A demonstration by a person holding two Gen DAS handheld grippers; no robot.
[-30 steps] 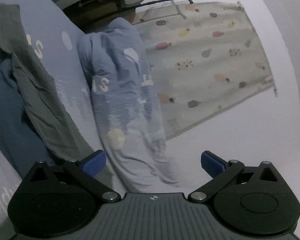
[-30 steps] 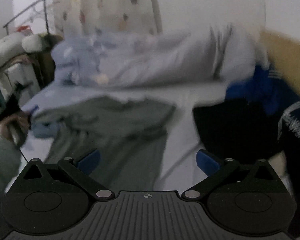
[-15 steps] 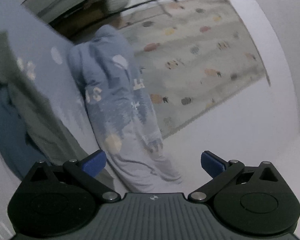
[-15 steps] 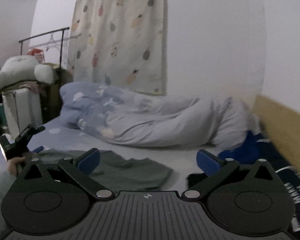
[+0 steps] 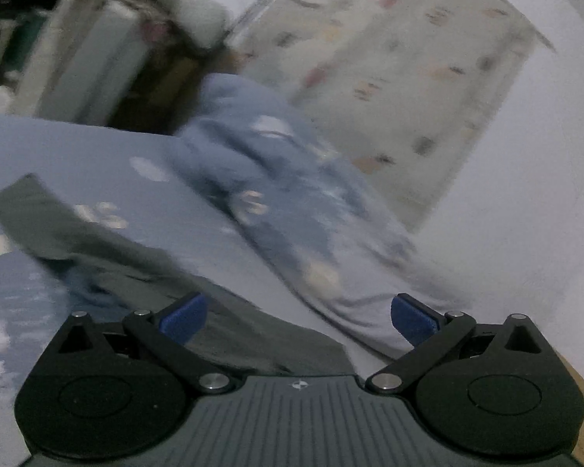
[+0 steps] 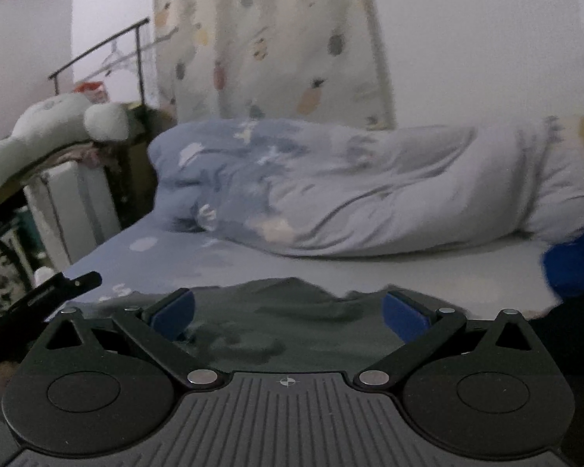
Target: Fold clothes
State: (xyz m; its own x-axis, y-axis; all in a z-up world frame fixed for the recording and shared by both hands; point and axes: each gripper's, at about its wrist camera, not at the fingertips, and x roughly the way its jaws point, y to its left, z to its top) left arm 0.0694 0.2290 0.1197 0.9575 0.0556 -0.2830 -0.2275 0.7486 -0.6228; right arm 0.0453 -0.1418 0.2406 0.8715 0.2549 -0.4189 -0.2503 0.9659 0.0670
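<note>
**Grey-green shirt on the bed, both grippers empty-handed**

So the thing we're folding is the grey-green shirt (image 6: 276,319), lying flat-ish on the light blue bed sheet (image 6: 428,272). In the right wrist view it sits dead centre at about 6 o'clock, its far edge showing between the blue pads. In the left wrist view the same shirt (image 5: 144,268) runs from 9 o'clock down to 6, rumpled, with one strip reaching toward the sheet's edge.

Our right gripper (image 6: 288,313) has its jaws spread wide, nothing between them, hovering just over the fabric. Our left gripper (image 5: 298,315) is spread wide too and holds nothing. Whether either one touches the cloth, we can't tell.

Further out: a bunched-up blue duvet (image 6: 331,194) at 12 o'clock along the wall, a fruit-print curtain (image 6: 276,39) behind it, a plush toy (image 6: 54,128) at 10 o'clock, and something bright blue (image 6: 576,268) plus a dark garment at 3 to 4 o'clock.

What could go wrong, we reckon: the shirt is wrinkled, so a pinch may catch one layer only and the fold goes crooked. The left view is badly smeared, so aiming for a corner there is risky. And the dark pile at 4 o'clock is close enough to get dragged in.
</note>
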